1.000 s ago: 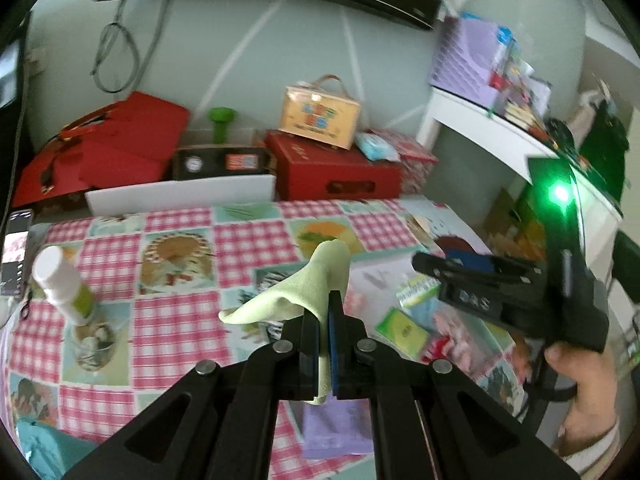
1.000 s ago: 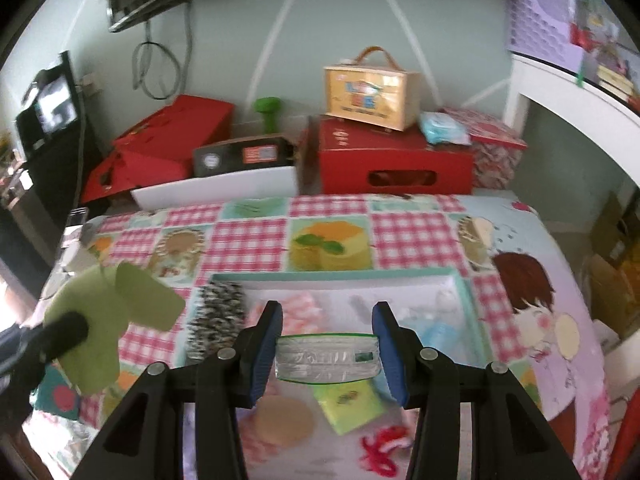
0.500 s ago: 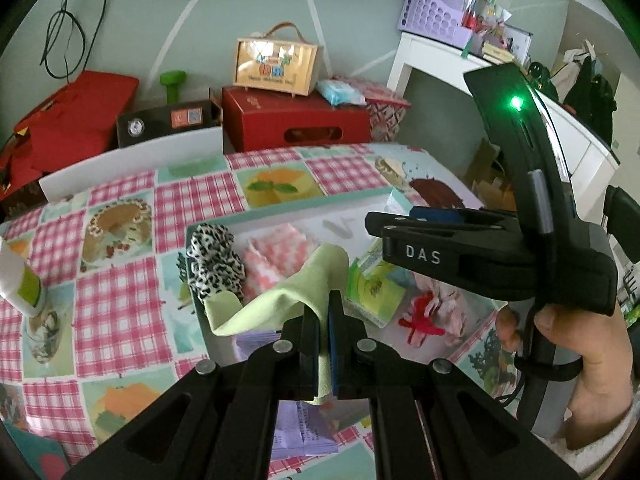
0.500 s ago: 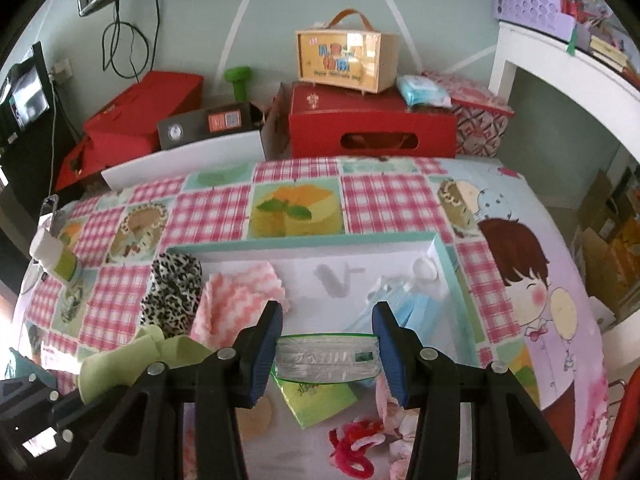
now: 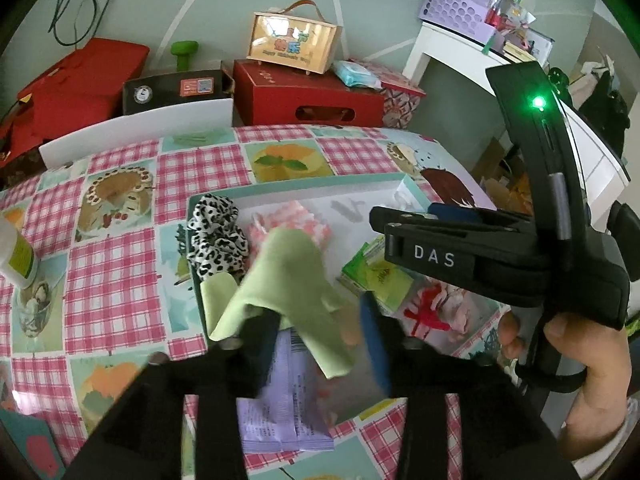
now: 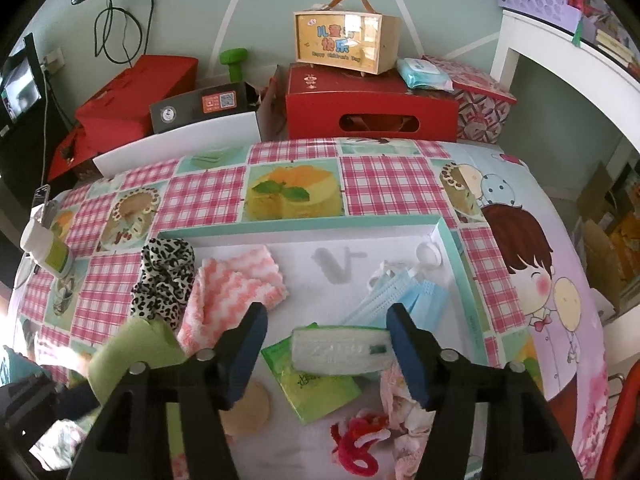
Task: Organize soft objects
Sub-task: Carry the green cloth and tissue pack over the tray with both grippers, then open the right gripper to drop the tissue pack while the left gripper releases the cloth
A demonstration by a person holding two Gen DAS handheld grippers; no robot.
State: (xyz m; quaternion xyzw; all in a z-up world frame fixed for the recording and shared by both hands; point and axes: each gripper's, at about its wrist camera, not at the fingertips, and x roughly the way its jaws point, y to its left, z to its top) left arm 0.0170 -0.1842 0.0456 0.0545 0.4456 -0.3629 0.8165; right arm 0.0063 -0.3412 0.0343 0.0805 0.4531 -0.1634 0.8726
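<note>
My left gripper (image 5: 316, 340) is open, and the pale green cloth (image 5: 288, 280) lies loose over its left finger above the near left corner of the white tray (image 5: 304, 188). The cloth also shows in the right wrist view (image 6: 132, 352). In the tray lie a leopard-print scrunchie (image 6: 164, 280), a pink-and-white cloth (image 6: 232, 284), blue face masks (image 6: 404, 296), a green packet (image 6: 316, 384) and a red hair tie (image 6: 360, 440). My right gripper (image 6: 326, 354) is open over the tray's front, with a clear tissue pack (image 6: 340, 350) between its fingers.
A white bottle (image 5: 16, 252) stands at the table's left edge. A purple packet (image 5: 280, 400) lies by the tray's front. Red boxes (image 6: 372, 104), a yellow carry case (image 6: 344, 44) and a white board (image 6: 176, 148) stand behind the table.
My left gripper has opened and let go of the green cloth, which now droops over the tray's near left corner. The right gripper has moved a little closer to the tray.
</note>
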